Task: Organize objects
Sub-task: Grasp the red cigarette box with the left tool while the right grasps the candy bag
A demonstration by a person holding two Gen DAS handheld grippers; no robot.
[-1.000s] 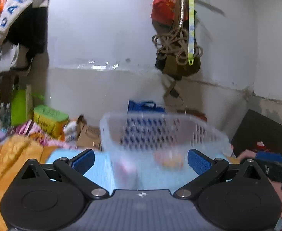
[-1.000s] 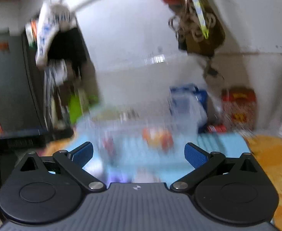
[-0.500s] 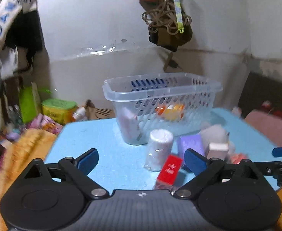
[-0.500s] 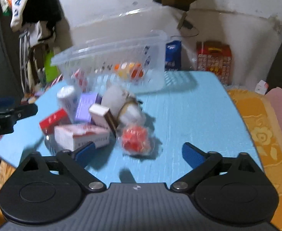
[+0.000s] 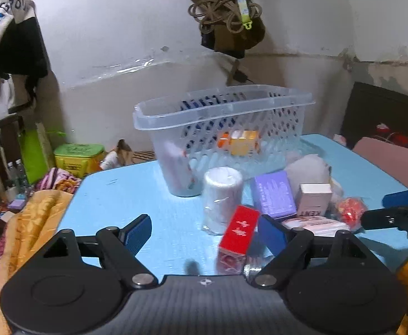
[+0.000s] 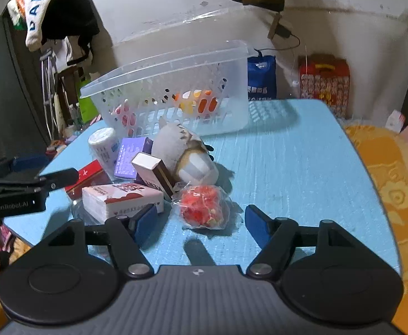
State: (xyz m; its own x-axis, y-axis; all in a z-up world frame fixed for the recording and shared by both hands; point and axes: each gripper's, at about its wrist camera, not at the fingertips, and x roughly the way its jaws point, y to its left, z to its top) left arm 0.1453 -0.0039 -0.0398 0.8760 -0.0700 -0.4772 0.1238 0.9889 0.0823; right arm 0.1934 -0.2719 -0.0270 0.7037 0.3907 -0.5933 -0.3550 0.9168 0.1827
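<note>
A clear plastic basket (image 5: pixel 223 117) stands at the back of the blue table (image 5: pixel 159 217) with an orange box (image 5: pixel 240 142) and a white packet inside. In front lie a white roll (image 5: pixel 222 195), red box (image 5: pixel 238 231), purple box (image 5: pixel 273 192), grey plush toy (image 6: pixel 181 150), white-and-brown boxes and a red bagged ball (image 6: pixel 204 206). My left gripper (image 5: pixel 204 234) is open, the red box just ahead between its fingers. My right gripper (image 6: pixel 201 222) is open, just short of the red ball. The basket (image 6: pixel 170 92) shows behind the pile.
Orange patterned bedding (image 6: pixel 393 184) lies right of the table, a yellow cloth (image 5: pixel 33 215) to the left. A green tin (image 5: pixel 78 156), blue bag (image 6: pixel 261 76) and red carton (image 6: pixel 325 83) stand by the wall. Clothes (image 5: pixel 11 33) and a rope bundle (image 5: pixel 226 14) hang above.
Both grippers have dropped and tilted down from facing the basket and wall to the pile of items on the table, and come closer to it. Both stayed open.
</note>
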